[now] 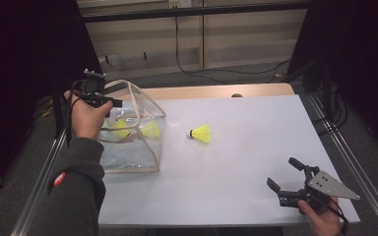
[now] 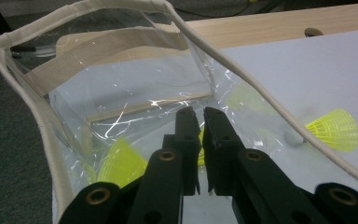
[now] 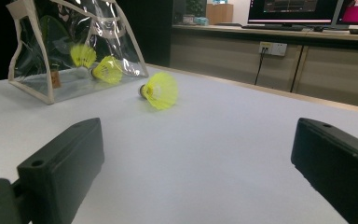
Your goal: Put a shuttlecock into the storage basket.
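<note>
Right gripper [image 1: 286, 174], jaws spread wide, empty, resting low on the white table [image 1: 256, 162]. Ahead of it, well apart: one yellow plastic shuttlecock [image 1: 201, 133] lying on its side. Beyond that: clear plastic bag with beige fabric trim [image 1: 150, 162], holding two more yellow shuttlecocks [image 1: 150, 129]. Left gripper [image 2: 199, 122], jaws clenched on nothing, poised above the bag's open mouth.

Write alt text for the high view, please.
A person's left gripper is shut at the rim of a clear bag holding yellow shuttlecocks, while the open right gripper rests near the white table's front edge. One more shuttlecock lies mid-table.
</note>
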Action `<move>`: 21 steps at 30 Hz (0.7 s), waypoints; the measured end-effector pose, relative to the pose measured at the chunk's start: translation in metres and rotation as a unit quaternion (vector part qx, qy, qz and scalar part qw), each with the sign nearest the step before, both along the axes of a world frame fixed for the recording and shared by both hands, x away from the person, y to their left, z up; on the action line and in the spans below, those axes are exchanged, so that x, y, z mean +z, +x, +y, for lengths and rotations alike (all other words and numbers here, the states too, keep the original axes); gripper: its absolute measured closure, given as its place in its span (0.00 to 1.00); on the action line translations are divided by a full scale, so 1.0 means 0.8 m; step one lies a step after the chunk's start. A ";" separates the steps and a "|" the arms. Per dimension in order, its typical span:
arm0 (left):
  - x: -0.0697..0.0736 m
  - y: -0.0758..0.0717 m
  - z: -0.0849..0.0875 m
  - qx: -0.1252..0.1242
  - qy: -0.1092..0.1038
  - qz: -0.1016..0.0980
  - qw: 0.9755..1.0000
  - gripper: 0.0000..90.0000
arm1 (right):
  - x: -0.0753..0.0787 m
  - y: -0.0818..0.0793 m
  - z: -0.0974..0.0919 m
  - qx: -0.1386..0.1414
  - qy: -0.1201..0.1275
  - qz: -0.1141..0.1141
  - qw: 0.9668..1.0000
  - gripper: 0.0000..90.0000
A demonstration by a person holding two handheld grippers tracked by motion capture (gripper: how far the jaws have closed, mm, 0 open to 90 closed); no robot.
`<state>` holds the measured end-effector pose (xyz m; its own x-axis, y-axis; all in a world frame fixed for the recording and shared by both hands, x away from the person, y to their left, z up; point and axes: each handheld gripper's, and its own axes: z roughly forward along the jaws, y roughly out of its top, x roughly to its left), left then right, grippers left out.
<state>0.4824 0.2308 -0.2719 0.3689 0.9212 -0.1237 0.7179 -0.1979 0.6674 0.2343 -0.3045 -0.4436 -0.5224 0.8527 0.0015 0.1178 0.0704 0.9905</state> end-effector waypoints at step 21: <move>0.030 -0.014 -0.004 -0.021 -0.033 -0.013 0.999 0.75 | 0.001 -0.001 0.000 -0.002 -0.001 0.000 1.000 0.03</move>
